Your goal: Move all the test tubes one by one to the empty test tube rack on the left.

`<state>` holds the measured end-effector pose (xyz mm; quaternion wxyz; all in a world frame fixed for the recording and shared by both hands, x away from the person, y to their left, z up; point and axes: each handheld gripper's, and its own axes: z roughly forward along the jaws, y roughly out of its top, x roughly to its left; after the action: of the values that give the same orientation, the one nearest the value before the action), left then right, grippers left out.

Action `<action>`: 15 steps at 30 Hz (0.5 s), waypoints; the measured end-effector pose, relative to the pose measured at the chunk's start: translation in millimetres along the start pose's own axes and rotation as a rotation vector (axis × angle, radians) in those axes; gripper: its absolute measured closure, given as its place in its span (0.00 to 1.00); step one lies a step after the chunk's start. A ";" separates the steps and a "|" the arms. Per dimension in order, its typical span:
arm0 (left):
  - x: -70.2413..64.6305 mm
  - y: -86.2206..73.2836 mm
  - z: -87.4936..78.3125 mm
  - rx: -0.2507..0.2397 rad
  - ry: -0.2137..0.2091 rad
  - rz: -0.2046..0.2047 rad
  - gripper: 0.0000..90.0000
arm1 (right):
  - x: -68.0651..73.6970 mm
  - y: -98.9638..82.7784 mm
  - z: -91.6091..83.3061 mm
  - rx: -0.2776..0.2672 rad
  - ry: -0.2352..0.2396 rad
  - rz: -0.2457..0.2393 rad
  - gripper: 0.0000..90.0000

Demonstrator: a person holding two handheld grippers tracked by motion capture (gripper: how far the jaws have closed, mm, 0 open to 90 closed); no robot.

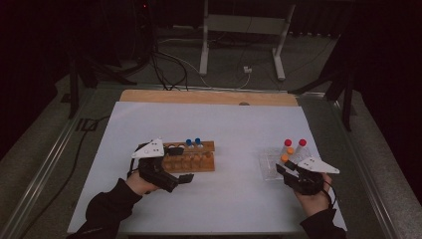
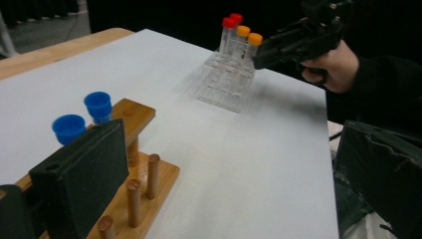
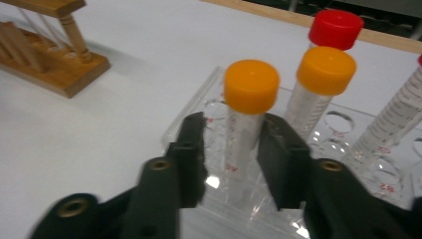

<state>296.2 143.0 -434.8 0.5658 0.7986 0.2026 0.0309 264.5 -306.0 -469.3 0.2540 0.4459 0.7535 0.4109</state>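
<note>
Four capped tubes stand in a clear plastic rack (image 1: 268, 167) at the right: two red-capped (image 1: 294, 143), two orange-capped (image 1: 287, 153). My right gripper (image 3: 231, 164) has its jaws around the nearer orange-capped tube (image 3: 249, 99), just below the cap. The right pad lies against the tube and a thin gap remains at the left pad. A wooden rack (image 1: 191, 159) at the left holds two blue-capped tubes (image 2: 84, 117). My left gripper (image 1: 180, 164) is open wide at that rack's near end, with one pad (image 2: 84, 169) beside the top board.
White paper (image 1: 229, 199) covers the table, whose wooden edge (image 1: 209, 97) shows at the back. Open paper lies between the two racks. In the right gripper view a further tube (image 3: 393, 119) leans at the right edge. Cables and table legs lie on the floor beyond.
</note>
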 end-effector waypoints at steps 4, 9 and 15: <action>0.2 0.8 -1.2 -0.004 -0.005 0.000 0.02 | -3.4 1.2 1.6 0.006 -0.006 0.016 0.82; 1.2 0.6 -1.6 -0.004 -0.009 -0.001 0.02 | -4.3 5.3 -2.4 -0.013 -0.003 0.016 0.83; -0.9 2.6 -2.4 -0.013 -0.009 -0.001 0.02 | 0.3 25.7 -24.7 -0.092 -0.022 -0.016 0.83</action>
<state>295.5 144.1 -431.4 0.5719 0.7950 0.2001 0.0284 257.8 -308.6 -434.4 0.2857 0.4322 0.7344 0.4384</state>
